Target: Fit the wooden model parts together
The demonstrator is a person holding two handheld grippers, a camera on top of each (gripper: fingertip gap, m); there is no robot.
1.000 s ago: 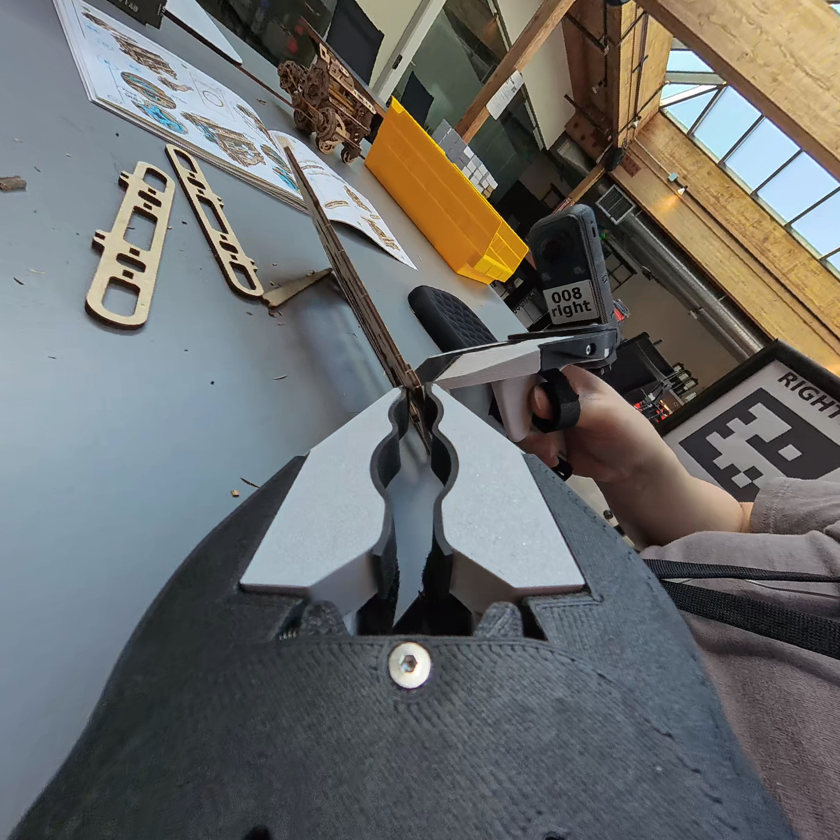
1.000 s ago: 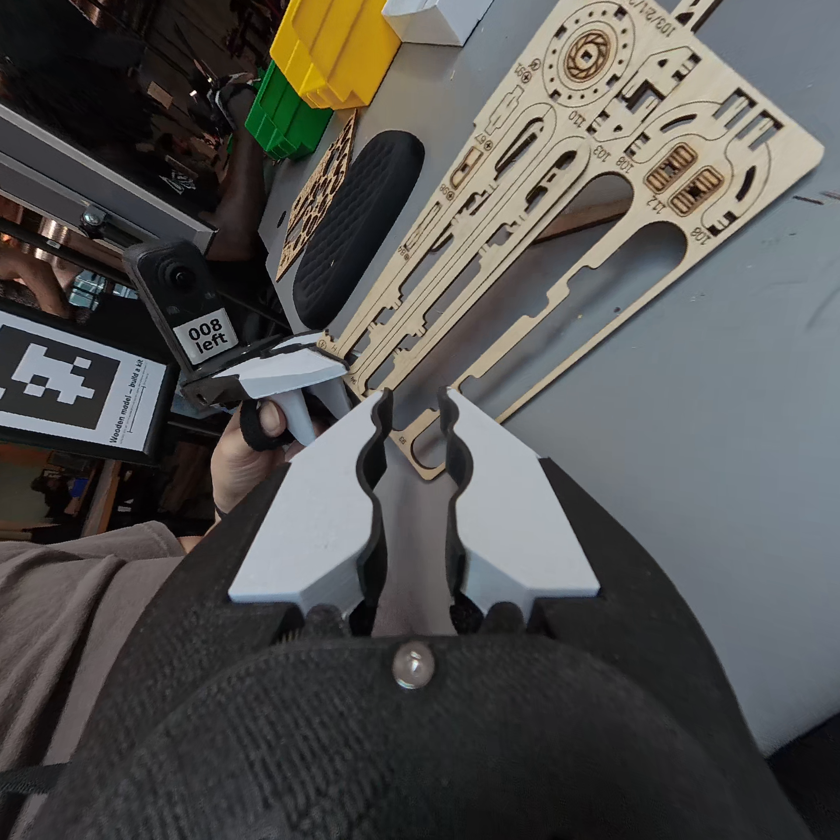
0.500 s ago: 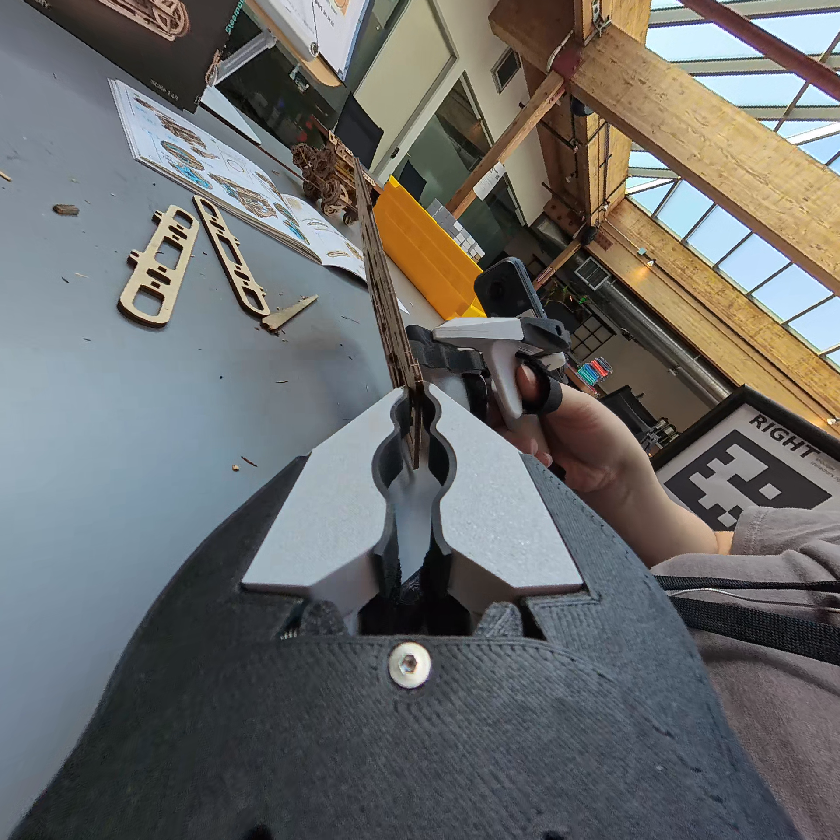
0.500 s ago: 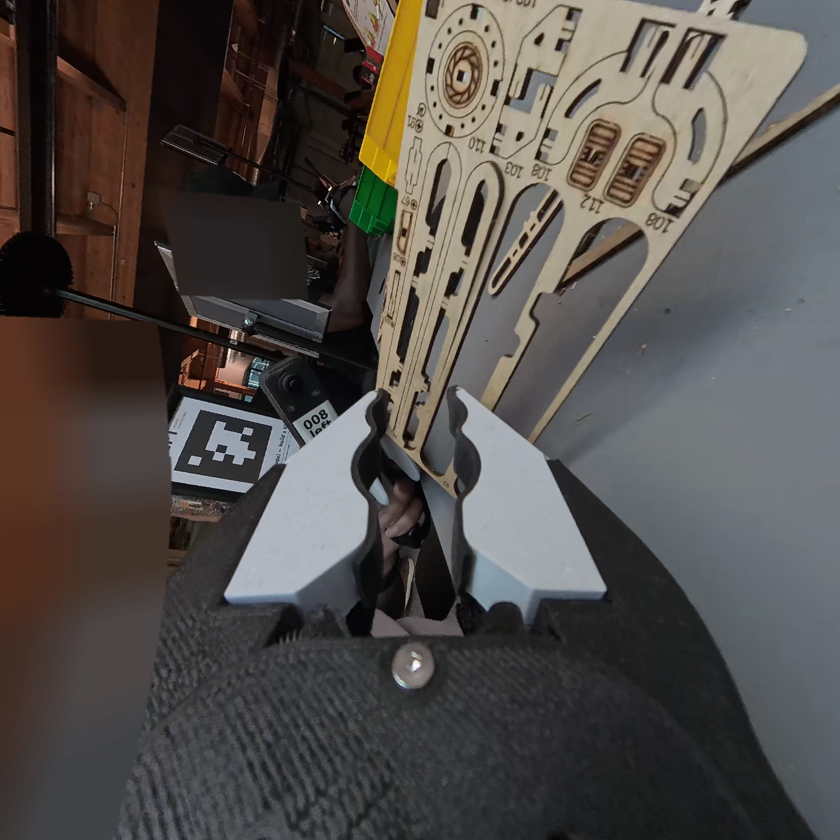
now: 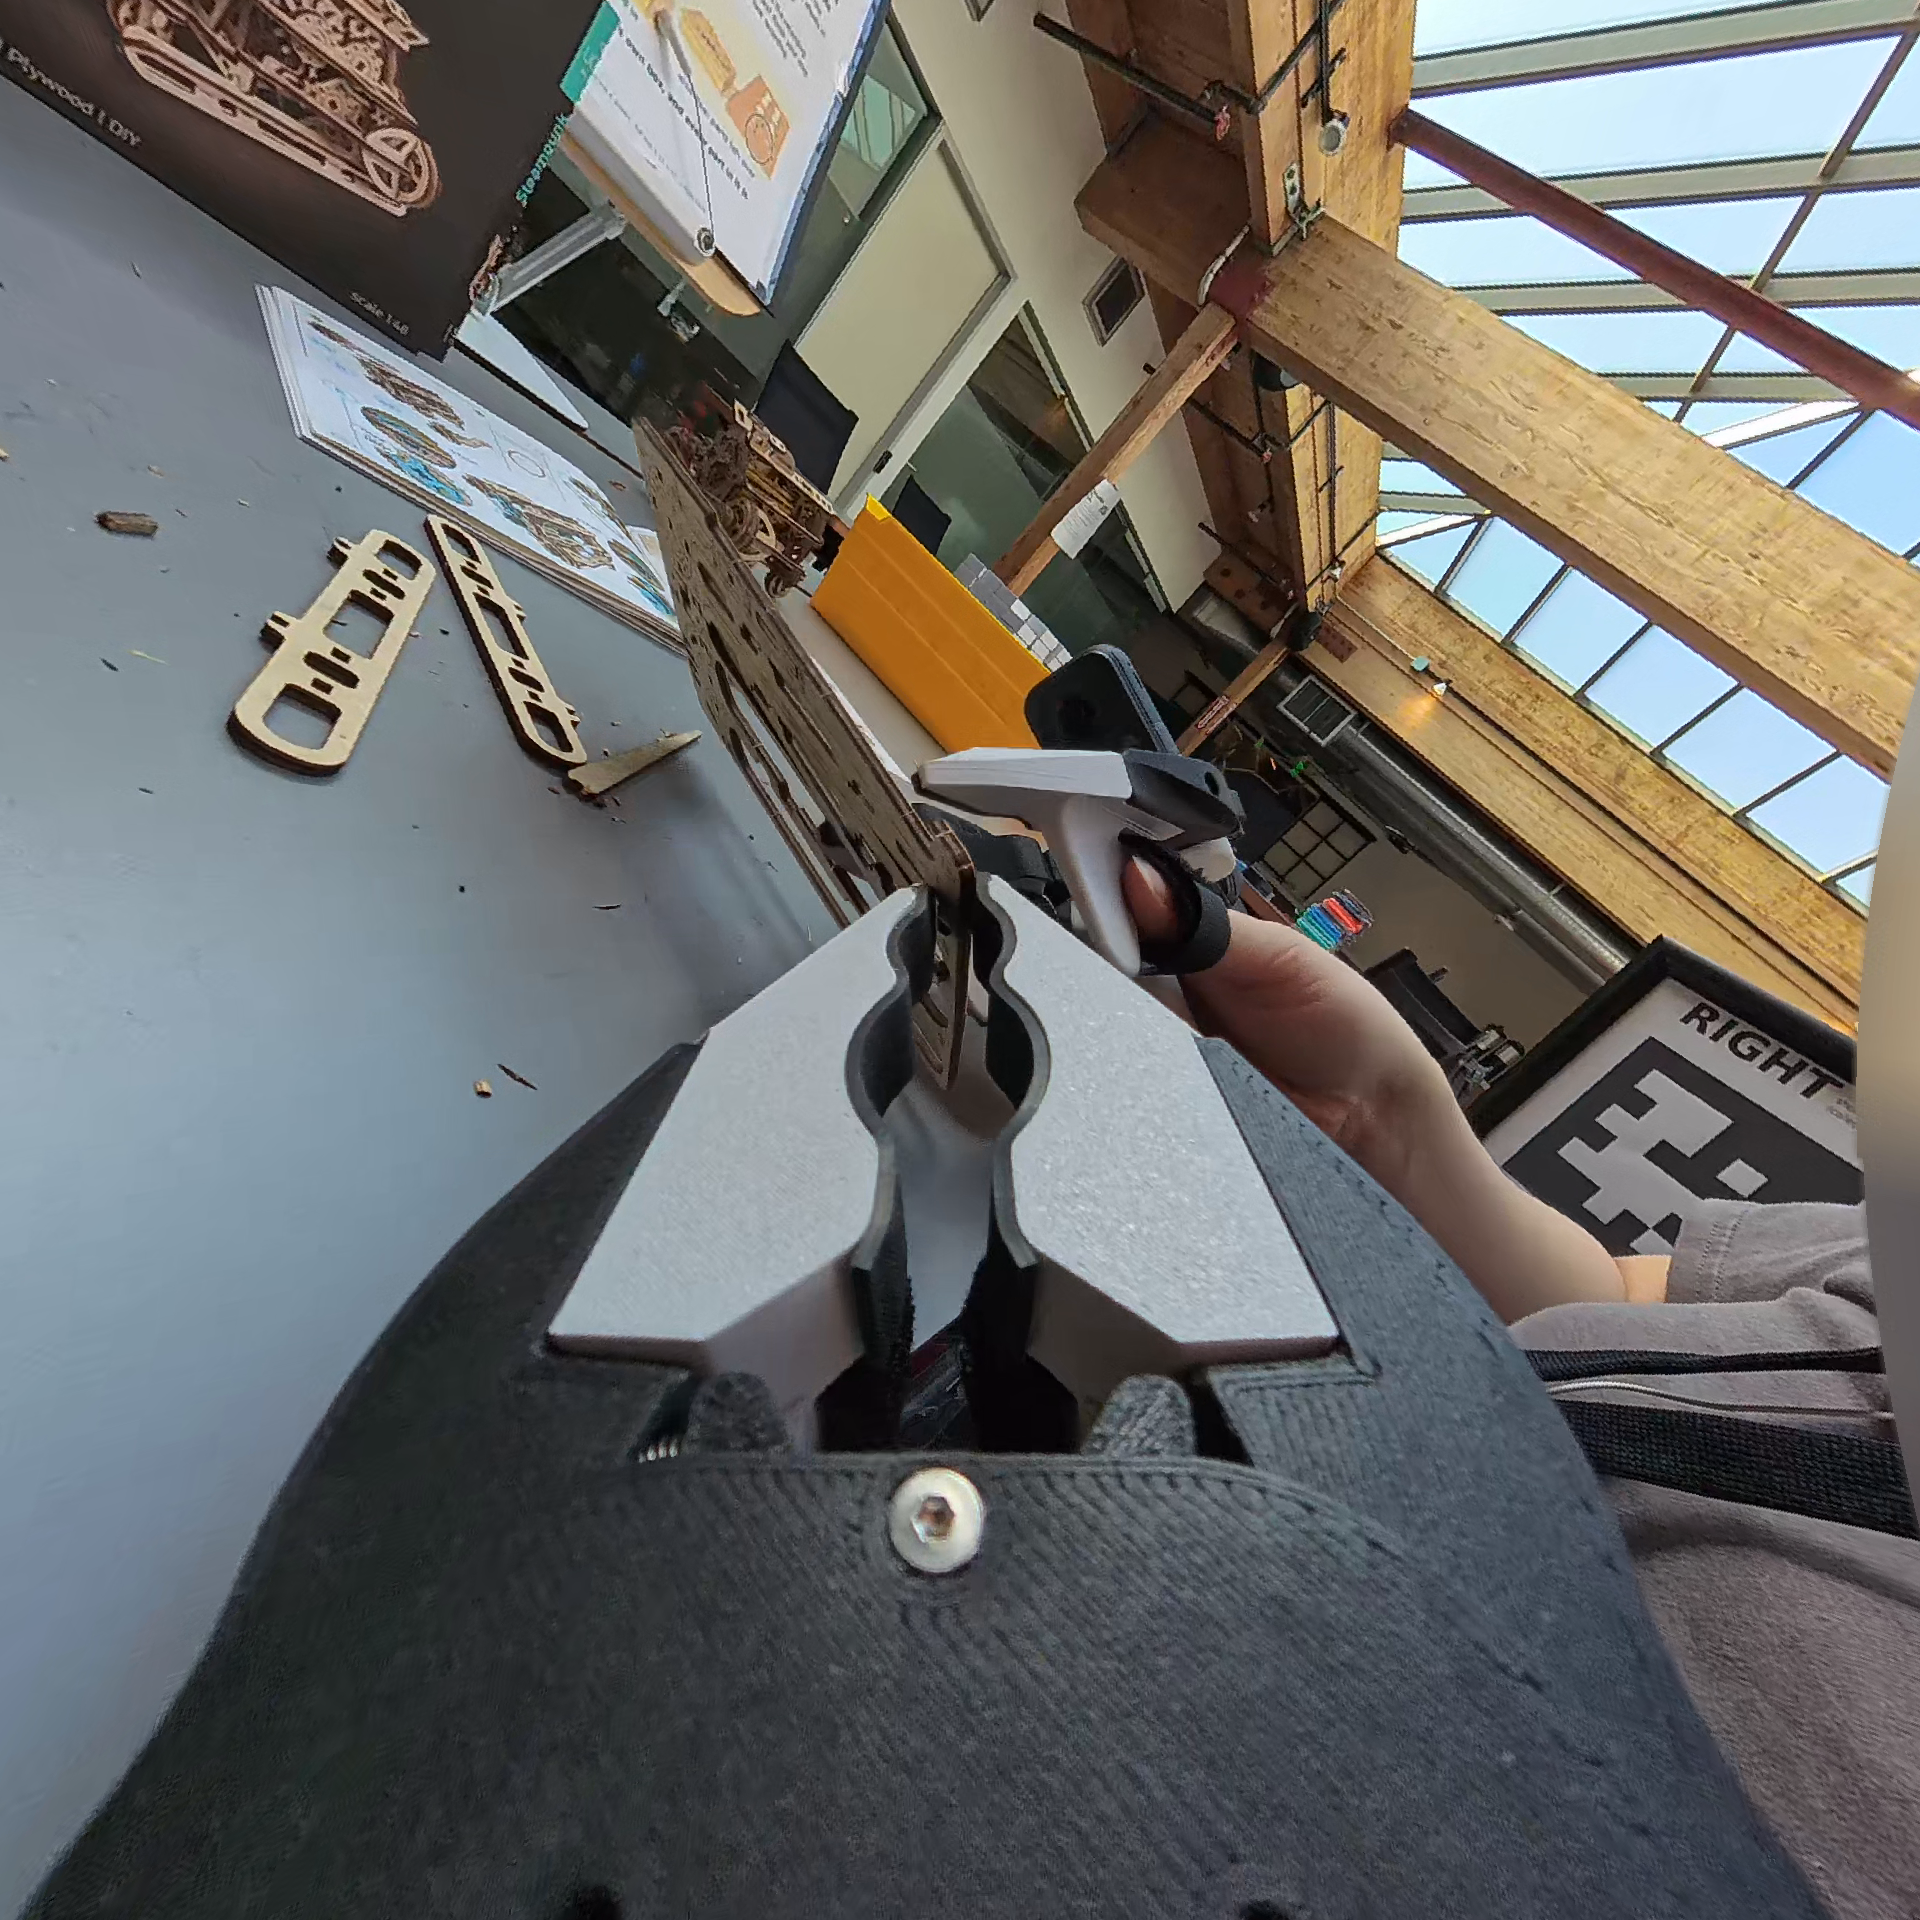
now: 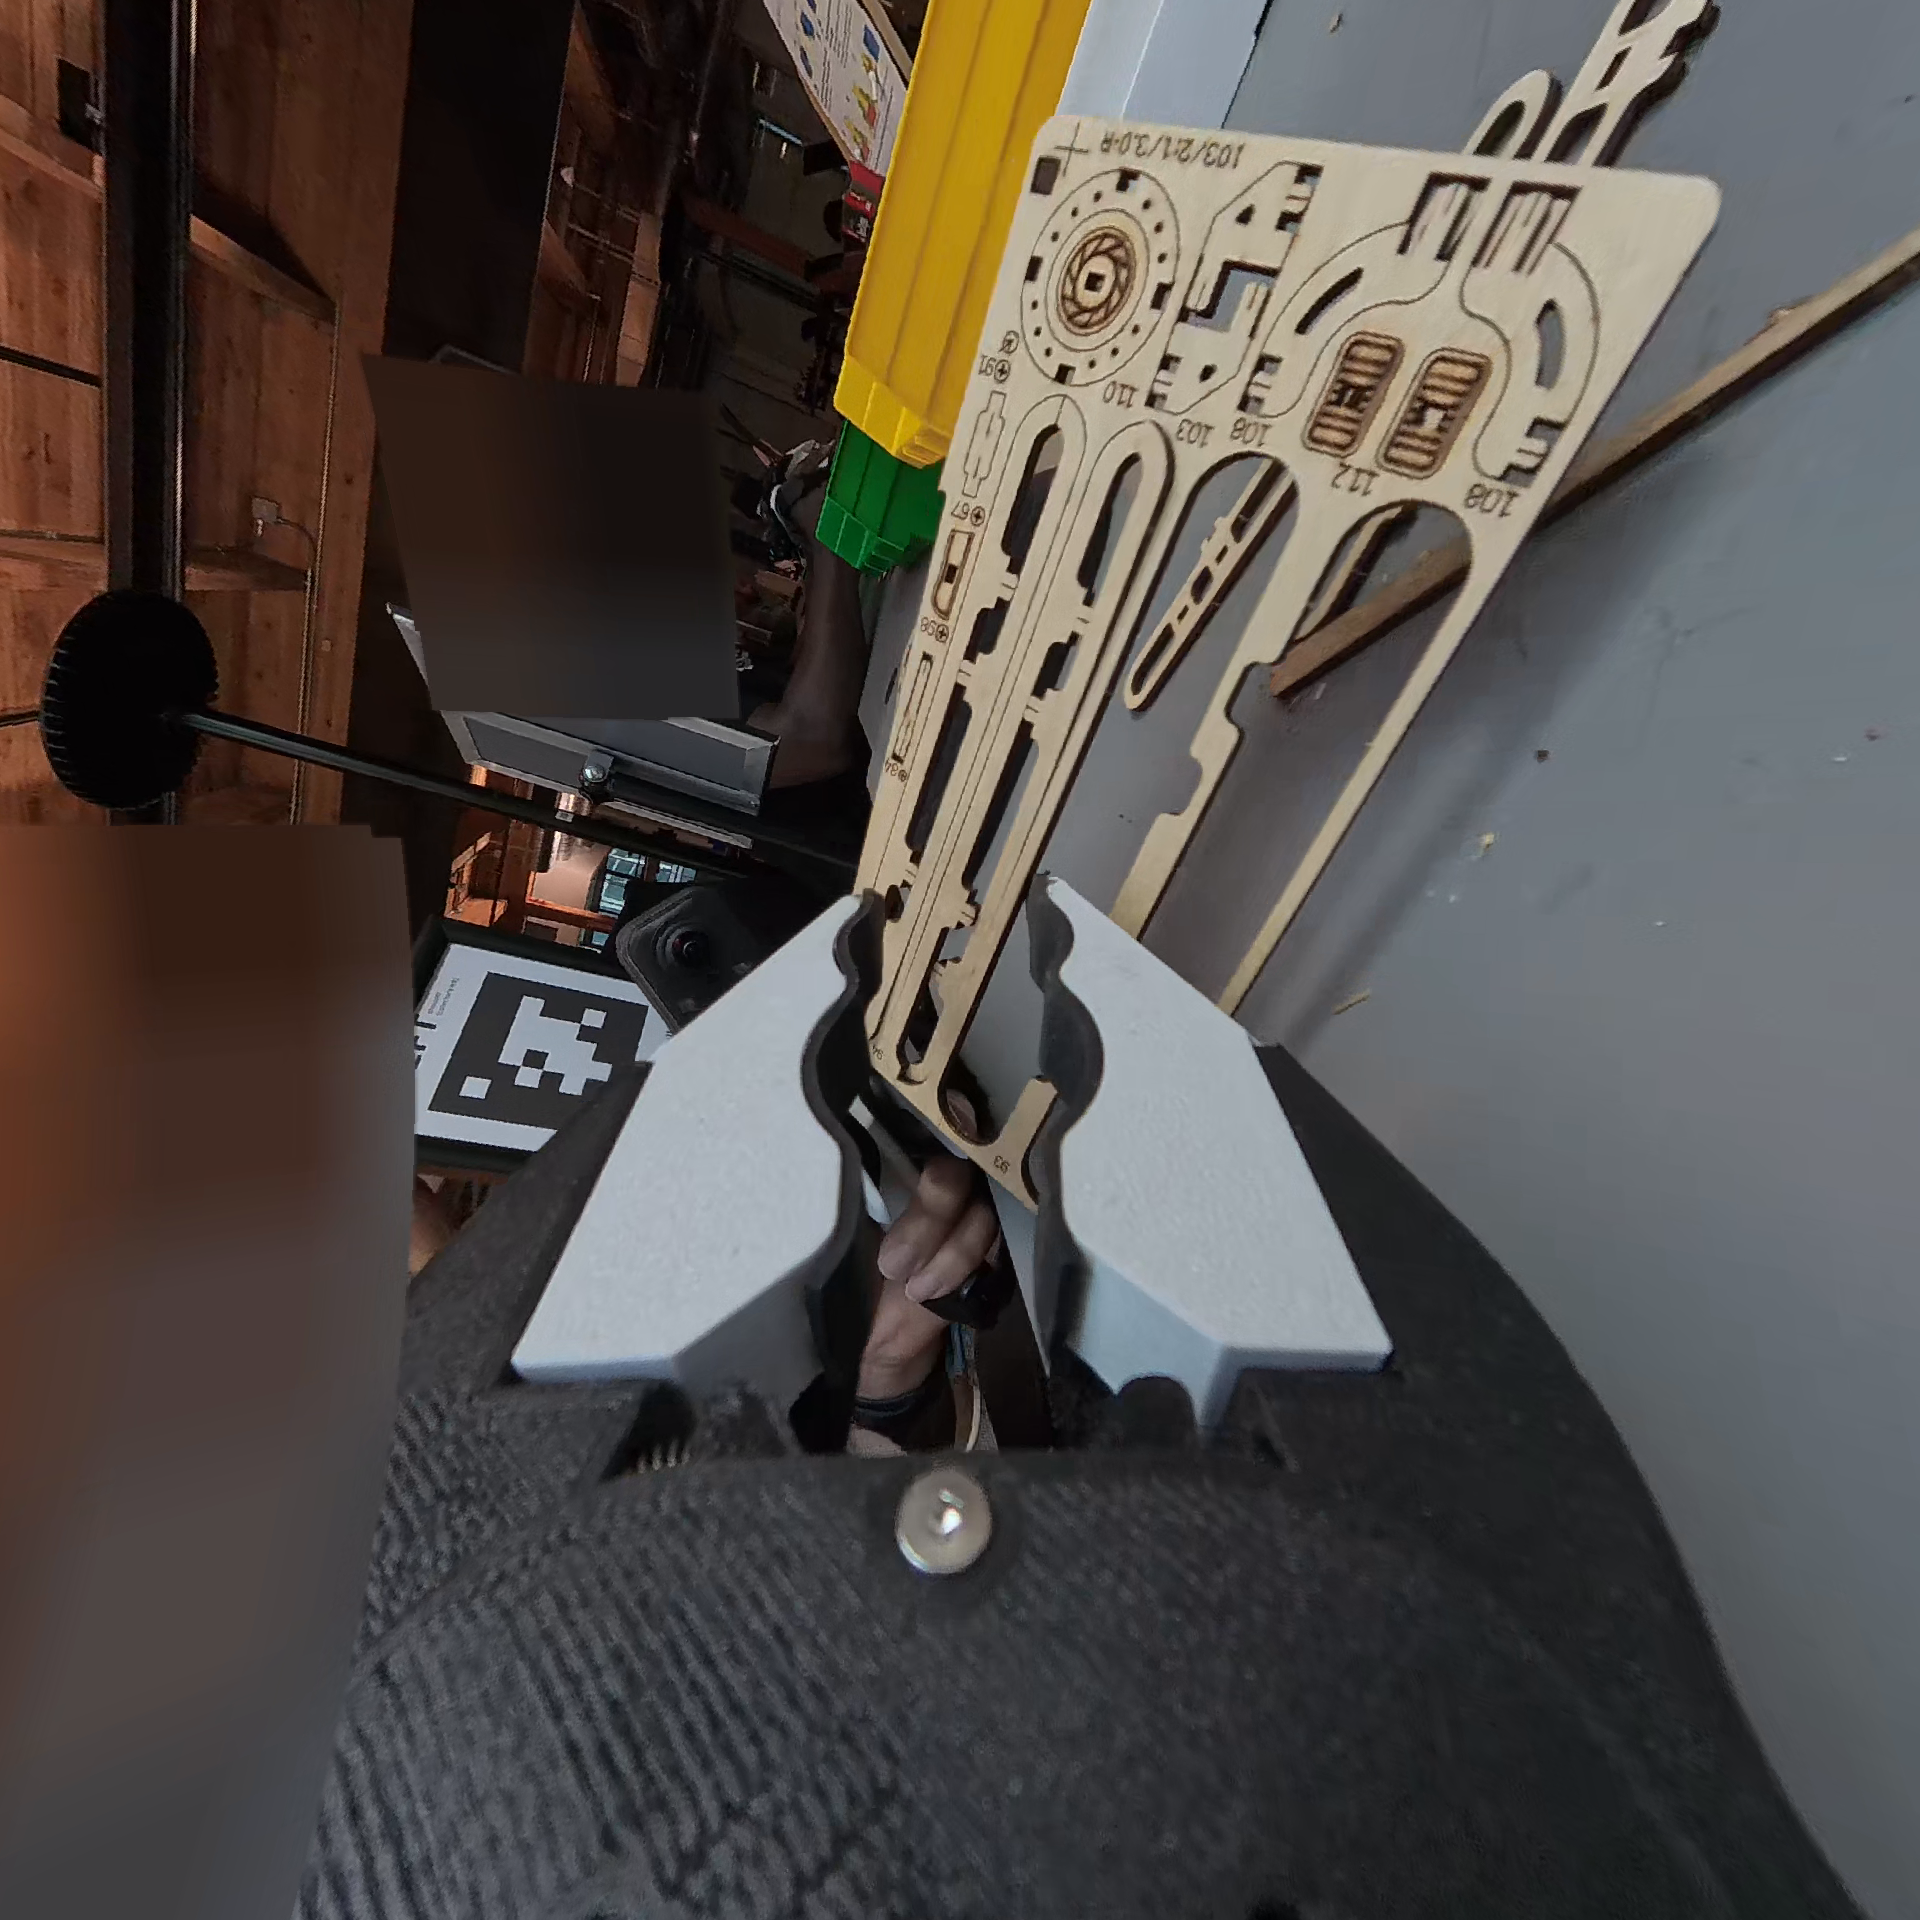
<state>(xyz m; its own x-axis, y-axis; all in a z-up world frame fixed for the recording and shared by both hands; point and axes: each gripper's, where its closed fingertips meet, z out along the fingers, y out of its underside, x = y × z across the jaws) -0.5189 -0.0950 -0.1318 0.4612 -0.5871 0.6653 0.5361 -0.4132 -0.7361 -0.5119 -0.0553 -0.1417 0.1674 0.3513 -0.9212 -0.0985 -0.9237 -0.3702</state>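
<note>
A laser-cut plywood sheet with several parts still in it stands upright over the grey table. My left gripper is shut on the sheet's lower edge; there the sheet shows edge-on, slanting up and away. My right gripper is open, its fingers either side of the sheet's lower corner and facing its flat side. It also shows in the left wrist view, held by a hand just right of the sheet. Two loose wooden frame parts lie flat on the table.
An instruction booklet, a dark kit box, an assembled wooden model and a yellow bin stand at the table's far side. A wooden wedge scrap and chips lie near the frames. A wooden strip lies behind the sheet. Tip to tip, the grippers are about 4 cm apart.
My left gripper has tipped the sheet up from lying nearly flat on the table to standing upright. My right gripper has come in around the sheet's lower corner, still open.
</note>
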